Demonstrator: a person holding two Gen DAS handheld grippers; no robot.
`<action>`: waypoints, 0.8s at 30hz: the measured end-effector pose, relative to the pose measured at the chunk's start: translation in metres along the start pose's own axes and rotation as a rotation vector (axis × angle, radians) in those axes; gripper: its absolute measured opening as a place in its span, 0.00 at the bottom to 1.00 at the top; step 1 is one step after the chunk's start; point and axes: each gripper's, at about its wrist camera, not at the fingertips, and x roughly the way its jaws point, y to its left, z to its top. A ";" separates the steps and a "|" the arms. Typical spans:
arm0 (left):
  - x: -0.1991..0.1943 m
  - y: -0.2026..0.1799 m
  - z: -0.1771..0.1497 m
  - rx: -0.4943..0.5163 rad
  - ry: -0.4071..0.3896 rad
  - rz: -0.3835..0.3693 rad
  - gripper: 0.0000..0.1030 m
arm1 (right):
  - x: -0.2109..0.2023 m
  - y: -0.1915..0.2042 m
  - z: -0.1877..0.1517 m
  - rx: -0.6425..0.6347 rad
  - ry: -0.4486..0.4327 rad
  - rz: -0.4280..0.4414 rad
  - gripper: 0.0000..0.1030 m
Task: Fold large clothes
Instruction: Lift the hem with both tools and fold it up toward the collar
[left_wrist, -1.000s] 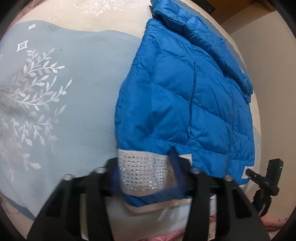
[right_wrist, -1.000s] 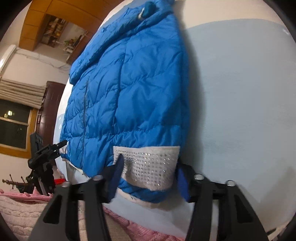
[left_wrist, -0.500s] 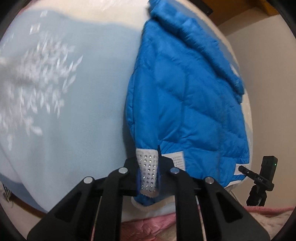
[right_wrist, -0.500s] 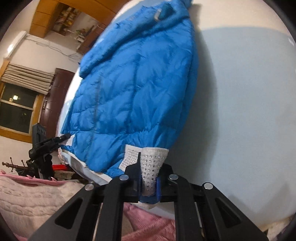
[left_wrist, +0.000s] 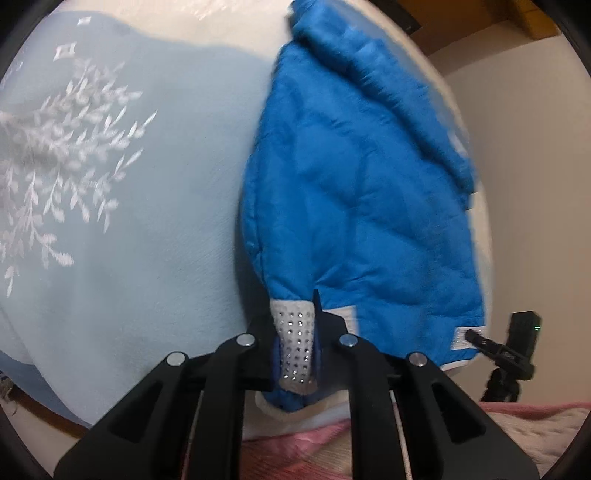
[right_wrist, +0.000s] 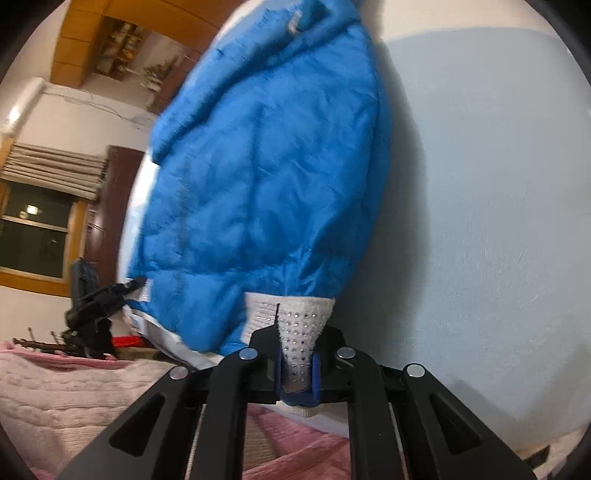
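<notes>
A blue quilted puffer jacket (left_wrist: 354, 192) lies on a pale blue bedspread (left_wrist: 140, 221), its collar at the far end. Its near hem carries a white band set with small studs. My left gripper (left_wrist: 295, 350) is shut on that studded hem band (left_wrist: 295, 332) at the jacket's left corner, bunching it between the pads. In the right wrist view the same jacket (right_wrist: 273, 173) is seen, and my right gripper (right_wrist: 297, 373) is shut on the studded band (right_wrist: 301, 328) at the jacket's right corner. Both corners are raised a little off the bed.
White leaf embroidery (left_wrist: 62, 177) covers the bedspread at the left. A pink knitted blanket (right_wrist: 74, 398) lies at the bed's near edge. A black tripod with a camera (left_wrist: 513, 350) stands beside the bed. A dark window (right_wrist: 33, 236) and a wooden door are behind.
Both grippers have gone from open around the studded hem band to shut on it. The hem is now pinched narrow and lifted slightly, and the jacket's lower edge has bunched up.
</notes>
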 end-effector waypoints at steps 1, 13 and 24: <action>-0.007 -0.005 0.003 0.010 -0.014 -0.025 0.10 | -0.007 0.004 0.003 -0.003 -0.021 0.025 0.10; -0.062 -0.085 0.111 0.148 -0.176 -0.252 0.10 | -0.071 0.054 0.100 -0.092 -0.209 0.139 0.10; -0.039 -0.134 0.234 0.223 -0.245 -0.263 0.11 | -0.073 0.061 0.238 -0.067 -0.253 0.164 0.10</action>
